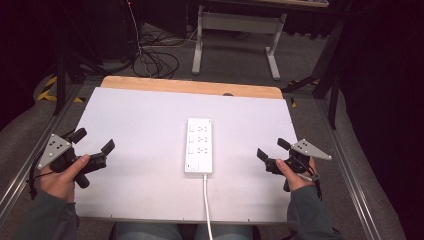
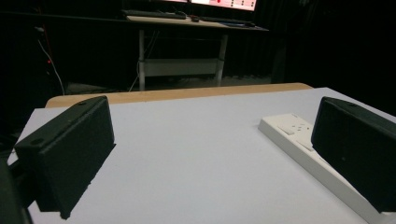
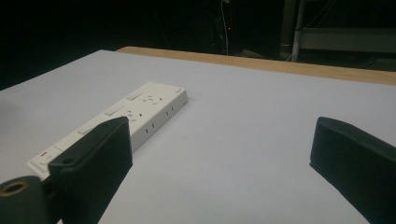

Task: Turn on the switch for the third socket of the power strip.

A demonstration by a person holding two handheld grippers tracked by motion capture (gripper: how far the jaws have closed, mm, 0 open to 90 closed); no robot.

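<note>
While hovering at lower left and lower right, left tongs (image 1: 95, 141) and right tongs (image 1: 270, 148) gaping empty (jaws spread), flanking power strip (image 1: 199, 145) lying mid-frame on white worktop (image 1: 140, 120).

The table (image 1: 150, 125) carries a white sheet over a light wooden top; a strip of bare wood (image 1: 190, 86) is exposed along the far edge. Metal rails (image 1: 350, 170) run along both sides of the table. The floor (image 1: 235, 60) is grey, with yellow-and-black hazard tape (image 1: 47, 92) at the left. A tangle of dark cables (image 1: 155, 62) lies on the floor beyond the table. Further back stands a second desk on a white metal frame (image 1: 237, 30) with two legs and a crossbar. The surroundings are dark — light falls chiefly on the white sheet. In the left gripper view, lit monitors (image 2: 219, 3) sit on that far desk.
</note>
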